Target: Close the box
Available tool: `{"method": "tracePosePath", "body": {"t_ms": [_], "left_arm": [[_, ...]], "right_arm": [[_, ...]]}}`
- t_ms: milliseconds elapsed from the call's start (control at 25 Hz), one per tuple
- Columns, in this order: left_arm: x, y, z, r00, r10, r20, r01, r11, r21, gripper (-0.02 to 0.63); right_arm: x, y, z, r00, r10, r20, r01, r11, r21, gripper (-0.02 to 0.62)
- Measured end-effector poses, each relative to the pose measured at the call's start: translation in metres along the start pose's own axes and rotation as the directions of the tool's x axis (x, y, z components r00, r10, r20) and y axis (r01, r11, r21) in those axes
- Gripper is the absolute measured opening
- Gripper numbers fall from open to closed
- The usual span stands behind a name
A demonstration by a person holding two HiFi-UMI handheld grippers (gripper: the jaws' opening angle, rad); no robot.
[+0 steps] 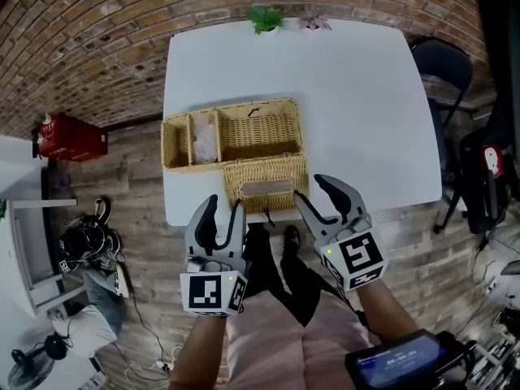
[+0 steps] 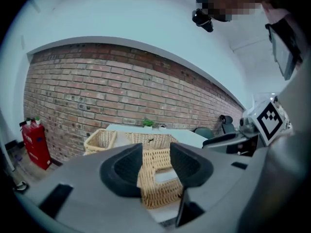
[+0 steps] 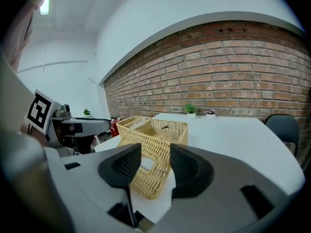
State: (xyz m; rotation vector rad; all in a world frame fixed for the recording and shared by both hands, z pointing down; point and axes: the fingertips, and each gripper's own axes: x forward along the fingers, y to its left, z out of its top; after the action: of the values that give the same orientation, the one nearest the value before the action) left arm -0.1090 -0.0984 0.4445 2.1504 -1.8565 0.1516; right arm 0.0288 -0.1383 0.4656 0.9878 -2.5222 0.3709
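Note:
A wicker box [image 1: 231, 132] with several compartments stands open on the white table [image 1: 349, 96]. Its wicker lid [image 1: 264, 177], with a rectangular cut-out, is folded out toward the table's near edge. My left gripper [image 1: 225, 205] hovers just short of that edge, below the lid's left part, open with nothing between its fingers. To the right, my right gripper [image 1: 309, 188] is open and empty beside the lid's right corner. In the left gripper view the lid [image 2: 158, 183] shows between the open jaws of the left gripper [image 2: 155, 166]. The right gripper view shows the same lid [image 3: 146, 176] beyond the right gripper [image 3: 155, 166].
A small potted plant [image 1: 266, 19] stands at the table's far edge against the brick wall. A dark chair [image 1: 443, 63] is at the right, a red object [image 1: 69, 136] on the floor at the left, and bags and cables [image 1: 81, 242] lie lower left.

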Motion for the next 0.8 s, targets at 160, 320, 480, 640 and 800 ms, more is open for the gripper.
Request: {"method": "tracePosePath", "body": {"t_ms": [160,320,480,640,800], "left_arm": [[0.005,-0.003,-0.024,0.999,-0.013,-0.029,0.013,1.000,-0.009,0.196],[0.006,0.000,-0.042,0.999,-0.008,-0.051,0.006,1.000,-0.029,0.207],[0.009,0.002,-0.057,0.996,-0.022,-0.085,0.018,0.998,-0.053,0.227],[0.012,0.000,-0.069,0.992,-0.047,-0.115,0.039,0.997,-0.067,0.250],[0.017,0.002,-0.077,0.990,-0.053,-0.131,0.042,0.995,-0.089,0.261]], "right_arm": [[0.002,0.003,-0.031,0.998,0.014,-0.063,-0.014,1.000,0.013,0.193],[0.005,0.002,-0.054,0.994,0.024,-0.104,-0.022,1.000,0.021,0.202],[0.012,0.004,-0.065,0.990,0.051,-0.128,-0.046,0.998,0.044,0.221],[0.015,0.002,-0.075,0.987,0.065,-0.147,-0.055,0.996,0.072,0.224],[0.020,0.004,-0.084,0.982,0.085,-0.168,-0.072,0.994,0.083,0.229]]}}
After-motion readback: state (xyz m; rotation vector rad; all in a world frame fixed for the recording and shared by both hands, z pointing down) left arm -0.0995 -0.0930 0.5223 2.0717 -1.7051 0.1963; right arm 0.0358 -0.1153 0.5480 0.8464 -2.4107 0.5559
